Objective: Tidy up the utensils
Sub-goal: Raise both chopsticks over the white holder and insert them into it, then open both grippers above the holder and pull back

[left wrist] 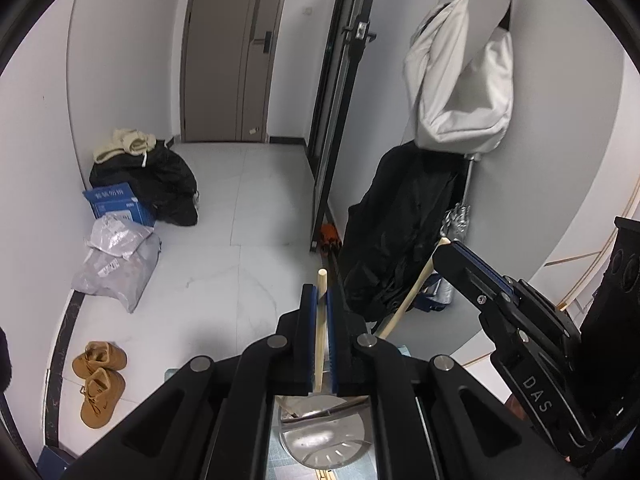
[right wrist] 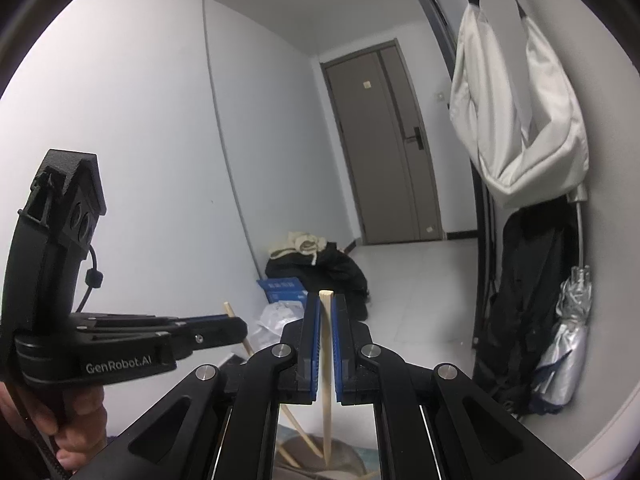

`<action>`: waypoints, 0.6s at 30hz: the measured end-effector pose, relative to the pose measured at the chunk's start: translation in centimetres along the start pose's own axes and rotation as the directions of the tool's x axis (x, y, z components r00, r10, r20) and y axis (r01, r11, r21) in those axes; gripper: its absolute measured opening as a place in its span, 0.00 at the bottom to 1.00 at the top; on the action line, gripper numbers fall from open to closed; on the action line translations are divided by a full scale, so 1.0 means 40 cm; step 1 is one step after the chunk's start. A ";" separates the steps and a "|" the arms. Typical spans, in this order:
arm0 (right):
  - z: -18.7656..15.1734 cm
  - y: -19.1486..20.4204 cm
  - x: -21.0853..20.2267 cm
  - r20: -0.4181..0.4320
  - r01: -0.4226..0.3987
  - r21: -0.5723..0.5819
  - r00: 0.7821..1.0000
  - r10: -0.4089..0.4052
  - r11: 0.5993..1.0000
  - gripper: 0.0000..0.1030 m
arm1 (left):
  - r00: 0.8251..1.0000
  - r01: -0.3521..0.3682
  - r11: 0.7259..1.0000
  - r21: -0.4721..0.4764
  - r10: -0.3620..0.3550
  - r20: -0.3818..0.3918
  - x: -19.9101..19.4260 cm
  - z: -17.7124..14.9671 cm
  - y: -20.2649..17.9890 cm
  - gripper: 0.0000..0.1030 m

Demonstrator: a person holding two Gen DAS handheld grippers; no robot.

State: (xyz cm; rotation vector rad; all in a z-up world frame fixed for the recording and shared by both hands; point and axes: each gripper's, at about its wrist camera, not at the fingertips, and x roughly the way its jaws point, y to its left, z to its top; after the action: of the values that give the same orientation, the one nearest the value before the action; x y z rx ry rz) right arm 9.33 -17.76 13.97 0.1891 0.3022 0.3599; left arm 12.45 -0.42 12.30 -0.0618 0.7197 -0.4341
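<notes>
My left gripper point(left wrist: 319, 292) is shut on a pale wooden chopstick point(left wrist: 319, 340), whose blunt end sticks up past the blue pads. To the right, my right gripper point(left wrist: 450, 250) holds a second chopstick point(left wrist: 410, 300) slanting down to the left. In the right wrist view that gripper point(right wrist: 326, 300) is shut on its chopstick point(right wrist: 327, 360), which points down with its thin tip toward a dish point(right wrist: 352, 460). At the left, a hand holds the left gripper point(right wrist: 240, 326) with its chopstick point(right wrist: 294, 420). A shiny metal plate point(left wrist: 324, 444) lies below the left gripper.
A white bag point(left wrist: 460, 80) and a black coat point(left wrist: 396, 232) hang on the right wall, with a folded silver umbrella point(right wrist: 564, 352) beside them. On the floor are black bags point(left wrist: 160, 184), a blue box point(left wrist: 116, 200), plastic parcels point(left wrist: 116, 264) and tan shoes point(left wrist: 98, 380). A grey door point(left wrist: 236, 48) stands at the far end.
</notes>
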 end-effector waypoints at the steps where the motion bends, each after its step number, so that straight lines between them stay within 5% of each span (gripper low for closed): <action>1: -0.009 -0.002 0.009 -0.005 0.002 -0.004 1.000 -0.002 1.000 0.04 | 1.000 0.001 1.000 -0.002 -0.001 -0.005 0.005 -0.003 0.005 0.01; 18: -0.159 -0.005 0.045 -0.145 -0.032 -0.050 0.989 0.024 0.998 0.04 | 0.997 -0.021 1.000 0.017 0.022 -0.072 0.066 -0.079 0.008 0.01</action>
State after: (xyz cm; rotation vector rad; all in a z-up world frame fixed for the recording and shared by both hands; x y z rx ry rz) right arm 8.95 -16.47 7.51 0.1160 0.4333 0.4100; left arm 12.28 -0.89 8.22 -0.0235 0.7875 -0.4230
